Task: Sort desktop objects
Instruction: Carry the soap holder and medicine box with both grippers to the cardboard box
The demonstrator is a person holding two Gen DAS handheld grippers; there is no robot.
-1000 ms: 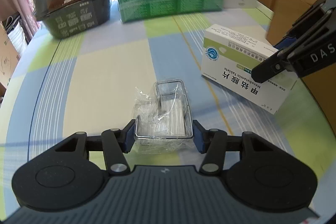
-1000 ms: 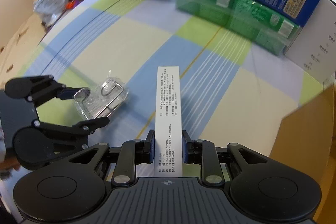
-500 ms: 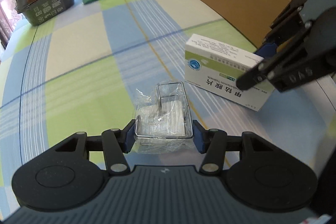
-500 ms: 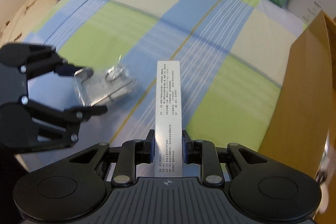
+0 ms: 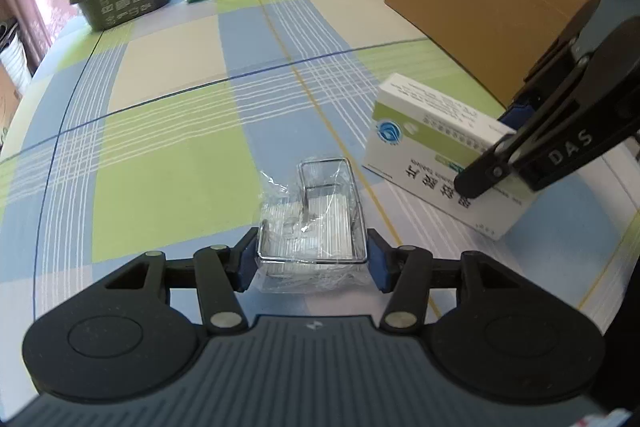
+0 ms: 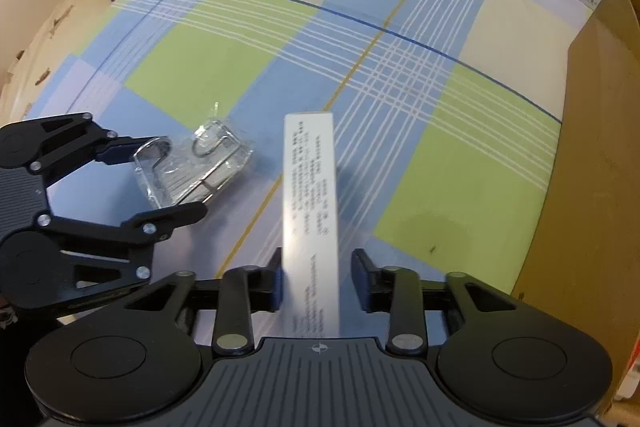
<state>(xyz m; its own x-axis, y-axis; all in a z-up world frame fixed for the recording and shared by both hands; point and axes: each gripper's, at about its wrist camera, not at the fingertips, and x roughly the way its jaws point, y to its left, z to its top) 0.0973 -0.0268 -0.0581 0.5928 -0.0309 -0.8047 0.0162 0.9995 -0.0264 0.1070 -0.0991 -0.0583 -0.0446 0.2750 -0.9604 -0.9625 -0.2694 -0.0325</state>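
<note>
Left gripper (image 5: 312,259) clamped on wrapped hook (image 5: 316,223), right gripper (image 6: 316,285) opening, jaws off the box (image 6: 310,195) between them, cardboard (image 6: 592,147) right.

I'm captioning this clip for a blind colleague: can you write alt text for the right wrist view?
The right hand-held gripper is opening around a white medicine box above a checked tablecloth. At left, the left hand-held gripper holds a plastic-wrapped metal hook; a cardboard box stands at right.

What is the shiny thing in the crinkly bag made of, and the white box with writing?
The shiny rack looks like bent chrome metal wire, given its mirror glints. Its bag seems to be thin clear plastic, wrinkled and see-through. The white box looks like matte printed cardboard, with flat faces and sharp folded edges.
</note>
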